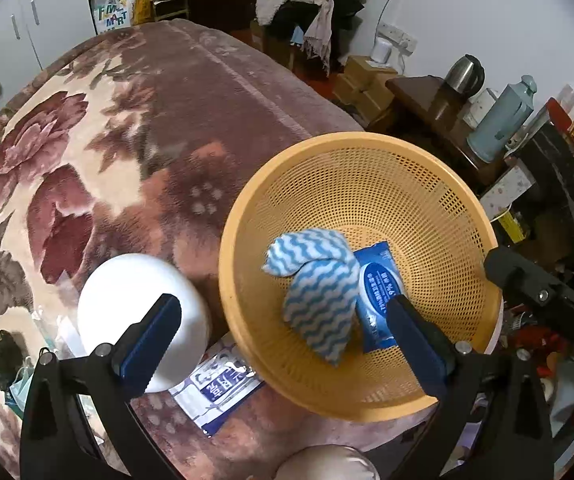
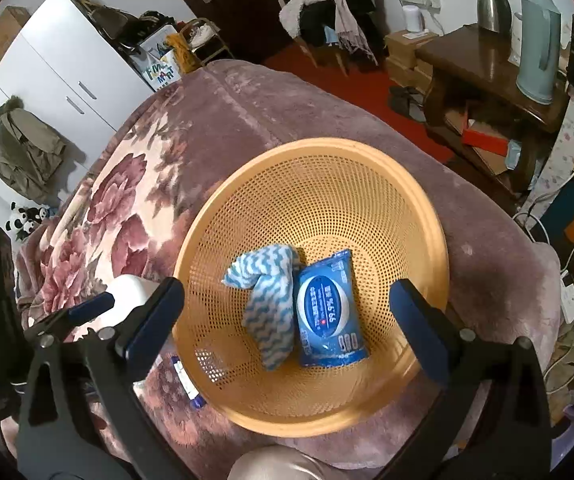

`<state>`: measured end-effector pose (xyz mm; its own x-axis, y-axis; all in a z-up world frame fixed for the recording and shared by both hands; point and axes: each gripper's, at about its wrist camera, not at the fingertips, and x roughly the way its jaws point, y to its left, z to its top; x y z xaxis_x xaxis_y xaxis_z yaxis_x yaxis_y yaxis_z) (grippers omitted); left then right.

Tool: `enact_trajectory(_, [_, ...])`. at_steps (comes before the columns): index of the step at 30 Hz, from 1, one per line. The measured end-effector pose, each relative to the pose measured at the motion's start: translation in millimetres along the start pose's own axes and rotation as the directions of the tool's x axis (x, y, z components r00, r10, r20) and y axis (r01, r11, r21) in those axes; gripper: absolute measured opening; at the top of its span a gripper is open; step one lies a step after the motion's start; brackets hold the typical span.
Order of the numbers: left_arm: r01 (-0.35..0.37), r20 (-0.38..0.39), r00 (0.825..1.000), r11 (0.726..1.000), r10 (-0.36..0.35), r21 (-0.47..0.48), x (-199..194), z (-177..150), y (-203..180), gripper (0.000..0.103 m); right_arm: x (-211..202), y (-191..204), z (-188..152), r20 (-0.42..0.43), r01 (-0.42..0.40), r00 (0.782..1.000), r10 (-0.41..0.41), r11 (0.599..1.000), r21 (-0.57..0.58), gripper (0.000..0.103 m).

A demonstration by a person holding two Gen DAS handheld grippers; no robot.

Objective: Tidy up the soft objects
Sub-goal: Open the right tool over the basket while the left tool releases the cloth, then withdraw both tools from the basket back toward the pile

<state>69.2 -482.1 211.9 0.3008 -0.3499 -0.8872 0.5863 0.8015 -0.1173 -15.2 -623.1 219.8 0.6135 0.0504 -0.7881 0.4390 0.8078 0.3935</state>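
From my left camera, my left gripper [image 1: 283,328] is spread wide with nothing between its blue-padded fingers [image 1: 155,332]; one finger sits in front of a round white foam-like ball [image 1: 127,292] and the other hangs over the inside of the orange perforated plastic basket [image 1: 427,200]. My right gripper [image 2: 287,312] is just as wide and empty, its fingers straddling the near part of that basket [image 2: 367,184], and its black body [image 1: 543,296] shows at the right edge of the left view. Just below the left gripper, a flat white-and-blue printed packet [image 1: 217,390] lies on the bed, partly tucked under the basket's near rim and just beside the white ball. Inside the basket, a crumpled blue-and-white wavy-striped cloth [image 2: 269,300] lies on the floor of it, touching the left side of a blue plastic pack of wet wipes [image 2: 327,312]; in the left view the cloth [image 1: 319,292] partly overlaps the pack [image 1: 379,284]. The basket rests on a plush mauve blanket with large pink flowers [image 2: 135,200] that covers the bed. Farther off, to the right, a dark wooden side table [image 2: 471,60] carries a steel kettle [image 2: 491,8] and a pale blue-green thermos jug [image 2: 537,40]. To the left stands a white cupboard [image 2: 59,76], with an olive jacket [image 2: 23,152] hanging near it.
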Motion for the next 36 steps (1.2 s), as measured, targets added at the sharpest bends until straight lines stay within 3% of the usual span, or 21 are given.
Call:
enact_trajectory(15, [0.012, 0.02, 1.0, 0.999, -0.011, -0.044, -17.5, -8.8, 34.5, 0.102, -1.6, 39.1, -8.8, -0.008, 0.011, 1.0, -0.012, 0.998, -0.056, 0.103])
enact_trajectory(36, [0.017, 0.061, 0.998, 0.984, -0.006, -0.175, -43.4, -28.9, 130.7, 0.102, 22.4, 131.4, -30.6, -0.048, -0.002, 0.999, -0.008, 0.98, -0.199, 0.103])
